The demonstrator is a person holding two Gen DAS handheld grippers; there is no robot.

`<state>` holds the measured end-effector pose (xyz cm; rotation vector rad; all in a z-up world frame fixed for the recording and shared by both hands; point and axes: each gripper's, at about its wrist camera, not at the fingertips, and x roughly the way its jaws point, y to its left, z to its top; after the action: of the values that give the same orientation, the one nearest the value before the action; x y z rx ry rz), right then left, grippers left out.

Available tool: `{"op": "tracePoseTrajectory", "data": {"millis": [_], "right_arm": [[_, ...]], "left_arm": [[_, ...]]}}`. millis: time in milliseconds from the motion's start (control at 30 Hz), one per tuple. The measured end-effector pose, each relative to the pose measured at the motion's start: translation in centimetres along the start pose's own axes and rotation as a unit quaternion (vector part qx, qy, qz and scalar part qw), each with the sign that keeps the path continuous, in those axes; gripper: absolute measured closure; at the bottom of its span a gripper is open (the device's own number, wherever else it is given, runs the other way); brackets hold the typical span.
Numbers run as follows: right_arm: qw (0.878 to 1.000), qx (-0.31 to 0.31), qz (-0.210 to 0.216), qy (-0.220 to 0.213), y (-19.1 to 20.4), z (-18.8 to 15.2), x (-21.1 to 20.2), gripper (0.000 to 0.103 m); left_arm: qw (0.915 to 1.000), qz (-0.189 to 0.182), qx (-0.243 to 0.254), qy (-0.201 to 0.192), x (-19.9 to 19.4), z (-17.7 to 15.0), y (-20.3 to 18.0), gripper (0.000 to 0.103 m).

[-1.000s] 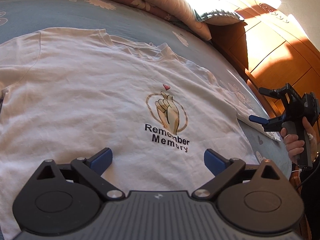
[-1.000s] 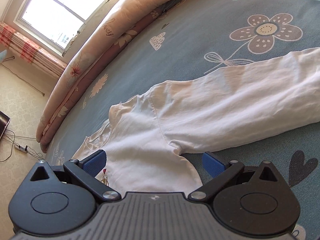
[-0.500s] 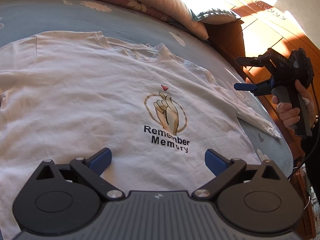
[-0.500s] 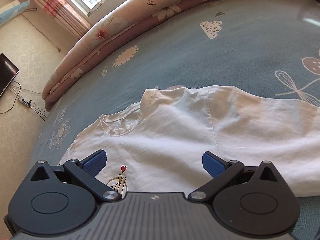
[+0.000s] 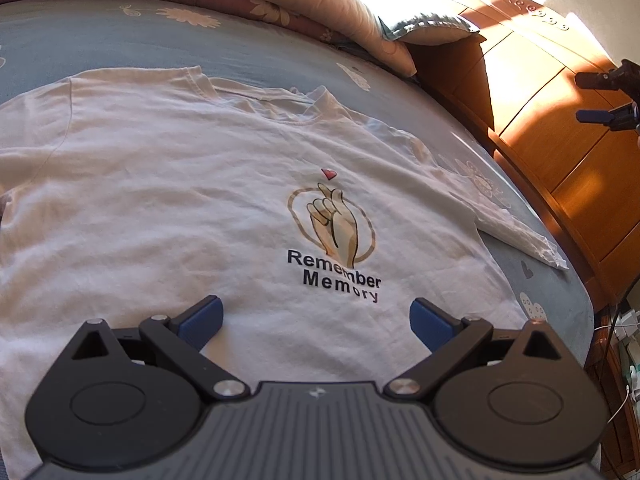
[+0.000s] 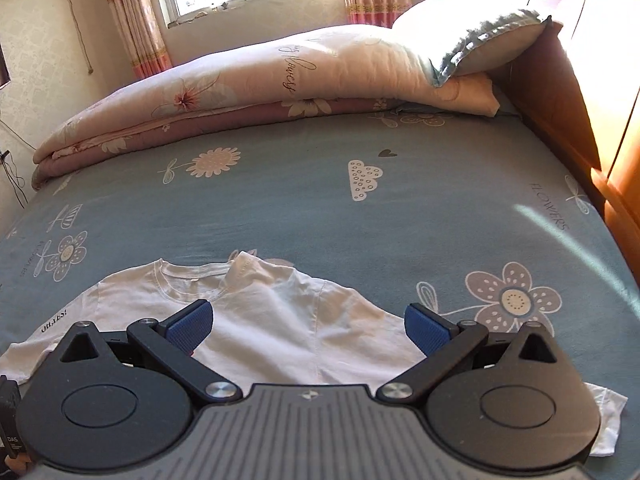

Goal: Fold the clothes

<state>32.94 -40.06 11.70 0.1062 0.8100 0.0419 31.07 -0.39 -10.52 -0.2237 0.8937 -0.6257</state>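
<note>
My left gripper [image 5: 316,318] stands wide, holding nothing, hovering above the lower front of the white T-shirt [image 5: 168,208], just below its "Remember Memory" print [image 5: 334,240]. My right gripper [image 6: 306,322] is equally wide and empty, raised over the shirt's shoulder, looking past its collar [image 6: 192,280]. The shirt lies spread face up on the blue flowered bedsheet [image 6: 320,200], both sleeves out; I judge no fold begun, so every fold remains. The hem sits hidden beneath my left gripper's body, the left sleeve runs out of the left view, and beyond the collar a rolled quilt [image 6: 240,80] blocks the far edge.
</note>
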Motion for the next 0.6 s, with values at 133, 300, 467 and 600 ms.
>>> {"op": "tracePoseTrajectory", "data": {"millis": [133,300,467,600], "right_arm": [[0.999,-0.028,0.009,0.027,2.1,0.2,0.1,0.0],[0.992,-0.028,0.103,0.074,7.0,-4.1,6.8,0.0],[0.975,0.048,0.178,0.125,9.7,-8.9,14.2,0.0],[0.96,0.097,0.207,0.162,9.7,-11.0,18.0,0.0]], "left_arm": [[1.0,0.002,0.003,0.0,0.0,0.0,-0.1,0.004],[1.0,0.004,0.008,-0.001,0.0,-0.2,-0.2,0.004],[1.0,-0.001,0.005,0.001,-0.1,-0.1,0.0,0.004],[1.0,-0.002,0.006,0.003,-0.1,0.0,0.0,0.004]]}}
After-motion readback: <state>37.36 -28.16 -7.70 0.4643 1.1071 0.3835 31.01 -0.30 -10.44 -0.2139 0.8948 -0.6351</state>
